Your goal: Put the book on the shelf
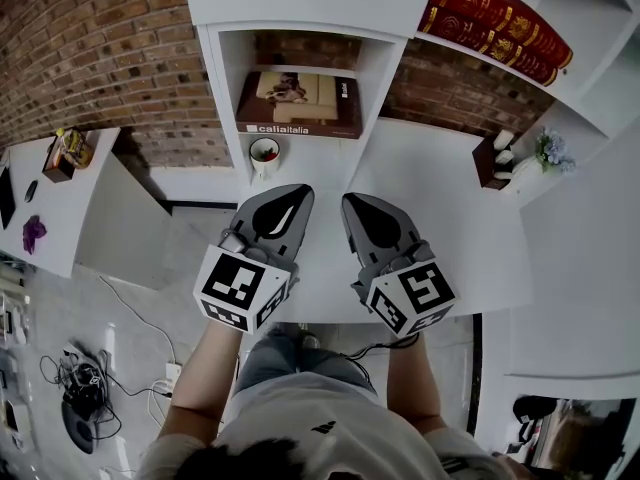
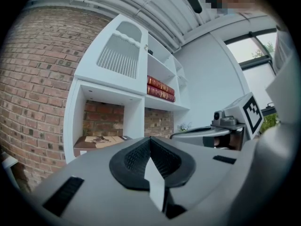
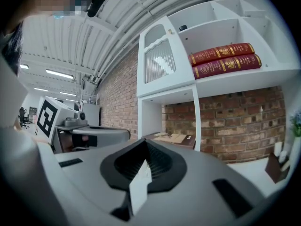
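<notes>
A brown book (image 1: pixel 298 104) with a pale cover picture lies flat in the low shelf compartment; it also shows as the book (image 2: pixel 101 141) in the left gripper view and the book (image 3: pixel 173 138) in the right gripper view. Both grippers hang side by side over the white table (image 1: pixel 430 183), short of the shelf. My left gripper (image 1: pixel 297 194) is shut with nothing in it. My right gripper (image 1: pixel 352 203) is shut and empty too. Neither touches the book.
A white cup (image 1: pixel 264 153) stands on the table under the book's compartment. Two red books (image 1: pixel 497 24) lie stacked on a higher shelf at right. A small vase with flowers (image 1: pixel 545 154) and a dark box (image 1: pixel 492 162) sit at the table's right. Brick wall (image 1: pixel 90 48) behind.
</notes>
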The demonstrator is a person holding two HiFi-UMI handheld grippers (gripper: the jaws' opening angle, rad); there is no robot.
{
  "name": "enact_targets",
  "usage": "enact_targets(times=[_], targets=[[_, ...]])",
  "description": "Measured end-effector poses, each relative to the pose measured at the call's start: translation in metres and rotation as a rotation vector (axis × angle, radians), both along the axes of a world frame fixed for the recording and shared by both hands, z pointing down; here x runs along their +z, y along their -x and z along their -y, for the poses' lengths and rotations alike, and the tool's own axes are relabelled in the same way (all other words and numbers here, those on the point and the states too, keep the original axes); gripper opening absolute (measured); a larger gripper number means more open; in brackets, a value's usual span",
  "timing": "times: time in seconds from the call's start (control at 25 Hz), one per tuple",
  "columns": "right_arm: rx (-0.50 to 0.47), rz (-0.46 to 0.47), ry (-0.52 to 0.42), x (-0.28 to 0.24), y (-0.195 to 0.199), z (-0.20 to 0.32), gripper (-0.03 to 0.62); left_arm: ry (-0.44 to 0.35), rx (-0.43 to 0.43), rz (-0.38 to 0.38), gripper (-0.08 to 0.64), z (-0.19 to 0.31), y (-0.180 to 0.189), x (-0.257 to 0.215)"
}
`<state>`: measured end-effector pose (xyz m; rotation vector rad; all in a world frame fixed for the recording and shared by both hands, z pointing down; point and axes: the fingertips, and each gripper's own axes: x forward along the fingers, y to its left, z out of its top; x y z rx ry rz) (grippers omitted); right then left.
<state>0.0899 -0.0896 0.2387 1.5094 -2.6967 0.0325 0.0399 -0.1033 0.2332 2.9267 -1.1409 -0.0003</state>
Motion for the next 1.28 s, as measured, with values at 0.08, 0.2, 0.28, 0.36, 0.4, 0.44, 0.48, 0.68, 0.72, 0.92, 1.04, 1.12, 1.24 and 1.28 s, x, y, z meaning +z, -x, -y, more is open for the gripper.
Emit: enact_targets(times=[0.08, 0.2, 0.28, 0.36, 0.4, 0.44, 0.48, 0.68, 0.72, 0.92, 1.04, 1.12, 1.24, 1.28], targets=[[-0.007, 0.007, -0.004, -0.002, 0.0, -0.004, 0.009, -0.003, 0.008, -0.002, 0.012, -0.005, -0.002, -0.002], [-0.016, 0.012, -0.009, -0.004, 0.0, -0.01, 0.009, -0.002, 0.019, -0.002, 0.012, -0.013, -0.004, -0.002], [-0.025, 0.015, -0.011, -0.005, 0.001, -0.013, 0.009, 0.0, 0.024, -0.005, 0.012, -0.017, -0.005, -0.001], [-0.035, 0.018, -0.012, -0.006, 0.001, -0.016, 0.009, 0.001, 0.025, -0.008, 0.012, -0.021, -0.005, -0.001], [-0.04, 0.02, -0.013, -0.006, 0.001, -0.017, 0.009, 0.001, 0.026, -0.01, 0.012, -0.022, -0.006, -0.001], [-0.043, 0.022, -0.014, -0.007, 0.001, -0.018, 0.009, 0.001, 0.027, -0.011, 0.012, -0.023, -0.006, -0.002], [-0.046, 0.025, -0.015, -0.007, 0.001, -0.02, 0.009, 0.001, 0.028, -0.012, 0.012, -0.025, -0.006, -0.002], [-0.066, 0.036, -0.023, -0.009, 0.002, -0.025, 0.009, -0.002, 0.032, -0.021, 0.012, -0.03, -0.007, -0.005], [-0.071, 0.037, -0.025, -0.009, 0.003, -0.027, 0.009, -0.002, 0.032, -0.024, 0.012, -0.03, -0.007, -0.006], [-0.087, 0.054, -0.034, -0.014, 0.002, -0.03, 0.009, -0.006, 0.035, -0.027, 0.012, -0.032, -0.009, -0.007], [-0.091, 0.068, -0.036, -0.016, -0.001, -0.03, 0.008, -0.012, 0.037, -0.023, 0.012, -0.033, -0.011, -0.008], [-0.094, 0.068, -0.039, -0.017, -0.001, -0.031, 0.008, -0.015, 0.037, -0.024, 0.012, -0.033, -0.011, -0.009], [-0.1, 0.067, -0.043, -0.017, 0.001, -0.031, 0.008, -0.018, 0.036, -0.025, 0.012, -0.033, -0.011, -0.01], [-0.103, 0.067, -0.043, -0.017, 0.002, -0.031, 0.008, -0.019, 0.034, -0.026, 0.012, -0.032, -0.01, -0.011]])
